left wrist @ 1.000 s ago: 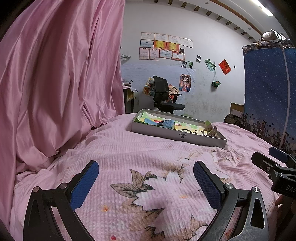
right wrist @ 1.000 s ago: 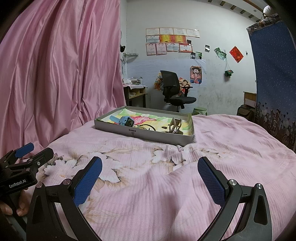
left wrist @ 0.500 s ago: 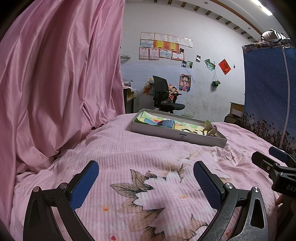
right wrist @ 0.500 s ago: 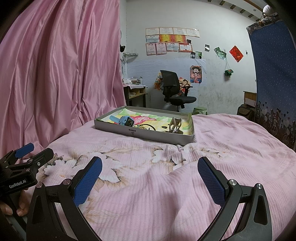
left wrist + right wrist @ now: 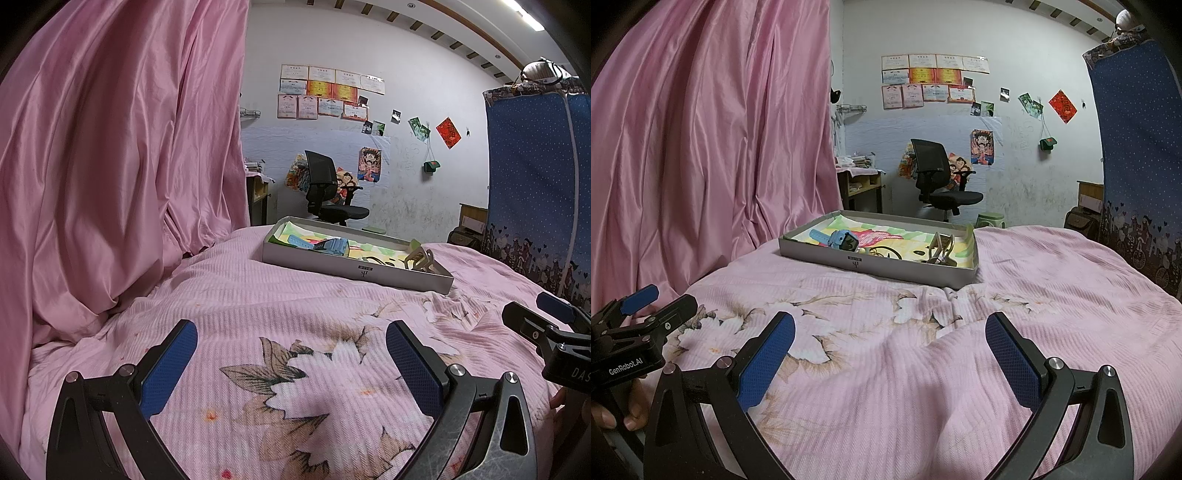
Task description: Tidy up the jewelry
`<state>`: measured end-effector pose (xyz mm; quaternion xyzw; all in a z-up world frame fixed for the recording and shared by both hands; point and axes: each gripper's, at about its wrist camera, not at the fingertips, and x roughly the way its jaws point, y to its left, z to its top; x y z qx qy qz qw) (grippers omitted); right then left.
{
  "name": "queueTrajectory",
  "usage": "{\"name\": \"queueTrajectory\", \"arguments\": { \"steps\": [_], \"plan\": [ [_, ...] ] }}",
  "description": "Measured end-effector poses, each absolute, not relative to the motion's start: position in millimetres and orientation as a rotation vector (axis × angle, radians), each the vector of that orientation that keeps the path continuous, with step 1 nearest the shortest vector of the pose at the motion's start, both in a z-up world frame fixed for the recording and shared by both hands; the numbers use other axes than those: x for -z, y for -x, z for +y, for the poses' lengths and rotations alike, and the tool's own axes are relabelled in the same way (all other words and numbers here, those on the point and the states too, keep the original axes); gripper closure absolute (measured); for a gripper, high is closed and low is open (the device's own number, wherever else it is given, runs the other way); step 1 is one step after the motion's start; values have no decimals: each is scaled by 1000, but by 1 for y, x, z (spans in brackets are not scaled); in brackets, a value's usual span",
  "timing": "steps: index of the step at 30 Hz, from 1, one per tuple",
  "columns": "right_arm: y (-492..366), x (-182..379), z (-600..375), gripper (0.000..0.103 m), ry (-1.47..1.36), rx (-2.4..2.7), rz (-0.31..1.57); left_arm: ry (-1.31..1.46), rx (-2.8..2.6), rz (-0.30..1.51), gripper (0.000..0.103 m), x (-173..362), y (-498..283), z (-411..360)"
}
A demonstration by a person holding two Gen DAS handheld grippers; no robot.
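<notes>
A shallow grey box (image 5: 356, 271) (image 5: 875, 264) lies on the pink bedspread ahead of both grippers. Inside it I see a light blue watch (image 5: 836, 238) (image 5: 325, 244), a beige hair claw (image 5: 940, 251) (image 5: 419, 258) at the right end, and small dark rings or bands (image 5: 886, 253) in the middle. My left gripper (image 5: 291, 360) is open and empty, low over the bed, well short of the box. My right gripper (image 5: 890, 349) is open and empty too, also near the bed's front. Each gripper shows at the edge of the other's view.
A pink satin curtain (image 5: 110, 166) hangs close on the left. A blue fabric wardrobe (image 5: 1141, 147) stands on the right. Beyond the bed are a black office chair (image 5: 938, 181) and a desk (image 5: 858, 181). The flowered bedspread (image 5: 295, 369) is wrinkled near the box.
</notes>
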<state>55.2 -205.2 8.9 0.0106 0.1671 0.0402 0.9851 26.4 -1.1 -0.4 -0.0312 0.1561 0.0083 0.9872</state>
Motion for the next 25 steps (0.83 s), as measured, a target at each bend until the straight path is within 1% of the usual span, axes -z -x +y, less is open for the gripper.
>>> {"name": "queueTrajectory", "arguments": {
  "steps": [25],
  "plan": [
    [-56,-10,-205,1,-23,-81,337,56,-20,320,0,2,-29,0]
  ]
}}
